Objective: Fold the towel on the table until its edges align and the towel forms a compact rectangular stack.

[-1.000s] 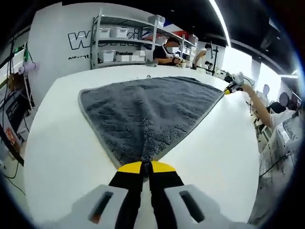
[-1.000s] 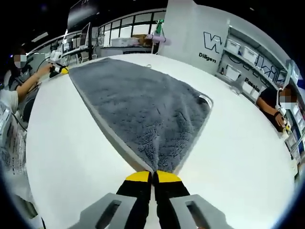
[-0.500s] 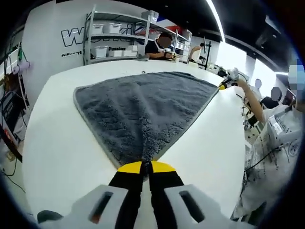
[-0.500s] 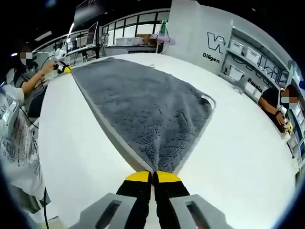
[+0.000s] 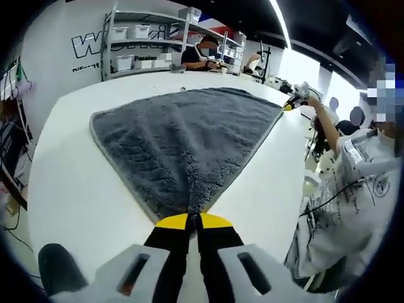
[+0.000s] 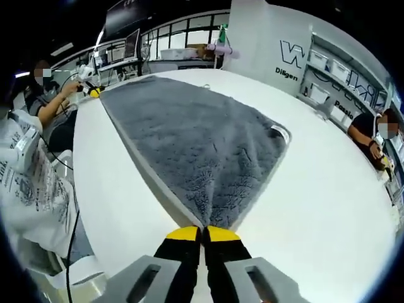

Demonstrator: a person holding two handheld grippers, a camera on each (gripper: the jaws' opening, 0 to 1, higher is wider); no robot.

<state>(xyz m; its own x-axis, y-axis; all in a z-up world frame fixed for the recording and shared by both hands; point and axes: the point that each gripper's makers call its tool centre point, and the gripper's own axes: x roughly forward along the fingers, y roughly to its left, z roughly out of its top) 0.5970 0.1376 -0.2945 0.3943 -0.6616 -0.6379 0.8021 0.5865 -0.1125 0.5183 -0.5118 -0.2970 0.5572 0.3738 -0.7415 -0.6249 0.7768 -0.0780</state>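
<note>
Left gripper with black jaws tipped in yellow pads, pale grey slotted finger mounts at 6 o'clock, right gripper of identical build, person's white printed T-shirt at 3 o'clock, thin black cable across it

The right gripper has its yellow-tipped jaws pinched on a corner of the grey towel, which lies spread flat across the white table toward its far edge.
</note>
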